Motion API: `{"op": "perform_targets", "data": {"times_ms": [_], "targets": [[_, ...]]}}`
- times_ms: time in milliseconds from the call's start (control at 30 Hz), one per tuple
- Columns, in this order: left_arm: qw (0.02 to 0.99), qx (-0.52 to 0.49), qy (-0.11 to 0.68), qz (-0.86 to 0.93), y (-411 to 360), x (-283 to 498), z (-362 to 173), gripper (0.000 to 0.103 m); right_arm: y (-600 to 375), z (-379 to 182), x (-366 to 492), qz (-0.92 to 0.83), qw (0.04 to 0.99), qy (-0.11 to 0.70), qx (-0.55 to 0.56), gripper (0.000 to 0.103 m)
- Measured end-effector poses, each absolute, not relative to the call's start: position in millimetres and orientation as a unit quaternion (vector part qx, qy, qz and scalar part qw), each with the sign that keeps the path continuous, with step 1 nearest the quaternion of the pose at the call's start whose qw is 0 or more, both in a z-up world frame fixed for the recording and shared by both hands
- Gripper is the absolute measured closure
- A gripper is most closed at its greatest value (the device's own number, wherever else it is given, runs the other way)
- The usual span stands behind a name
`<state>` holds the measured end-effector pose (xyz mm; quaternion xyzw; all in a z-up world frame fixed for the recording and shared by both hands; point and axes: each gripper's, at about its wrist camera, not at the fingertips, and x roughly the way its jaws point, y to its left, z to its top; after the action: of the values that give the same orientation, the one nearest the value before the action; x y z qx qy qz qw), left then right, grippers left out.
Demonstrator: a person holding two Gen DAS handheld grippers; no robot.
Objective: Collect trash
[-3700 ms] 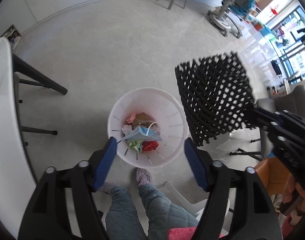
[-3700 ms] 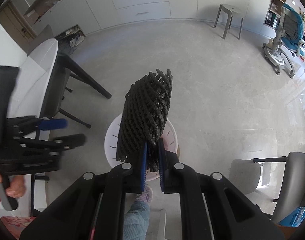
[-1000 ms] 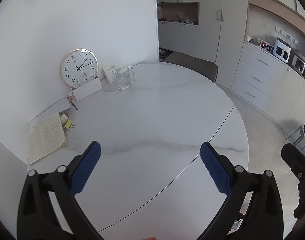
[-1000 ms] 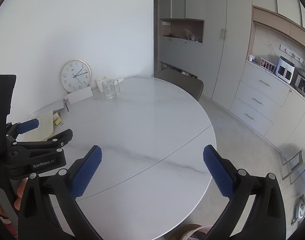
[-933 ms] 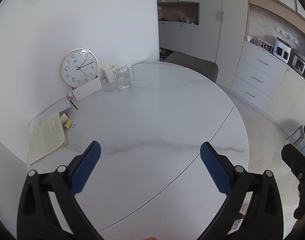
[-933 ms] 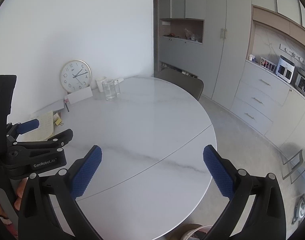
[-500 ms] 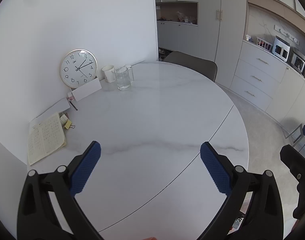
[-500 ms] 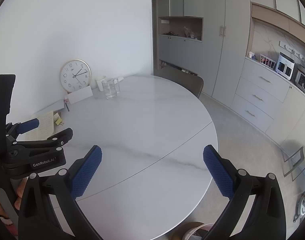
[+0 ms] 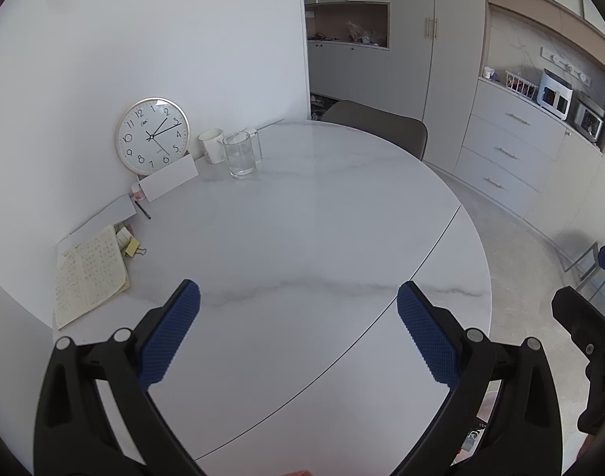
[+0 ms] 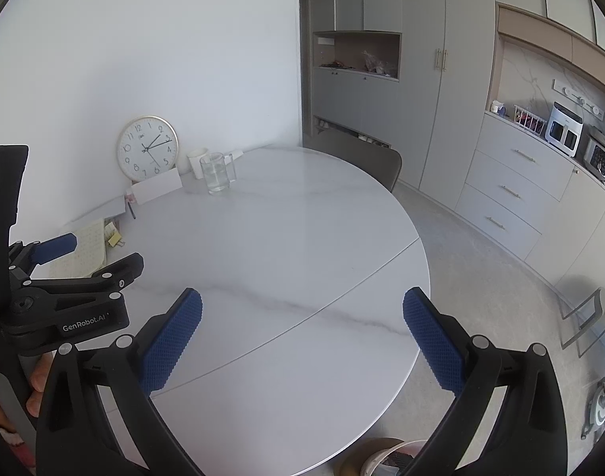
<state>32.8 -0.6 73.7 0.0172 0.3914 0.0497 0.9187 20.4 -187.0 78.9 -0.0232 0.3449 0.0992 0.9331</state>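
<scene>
Both the left gripper point(image 9: 298, 297) and right gripper point(image 10: 301, 303) are hovering over the round marble table point(image 9: 302, 218), jaws spread, holding nothing.

Black tool point(image 9: 298, 301), blue textured pads point(image 9: 169, 335)

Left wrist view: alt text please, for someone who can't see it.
The open left gripper, holding nothing, hovers over a round white marble table. At the table's far edge by the wall stand a clock, a white mug and a glass of water; a notebook lies at left.
</scene>
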Motion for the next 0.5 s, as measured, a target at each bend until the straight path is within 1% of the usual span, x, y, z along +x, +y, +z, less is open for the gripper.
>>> {"op": "perform_targets", "data": {"times_ms": [500], "targets": [[0.921,0.019,0.388,0.044,-2.3,33.9,73.3,0.008,-188.3,77.4,18.3,0.098,0.932,0.347,-0.027,0.002]]}}
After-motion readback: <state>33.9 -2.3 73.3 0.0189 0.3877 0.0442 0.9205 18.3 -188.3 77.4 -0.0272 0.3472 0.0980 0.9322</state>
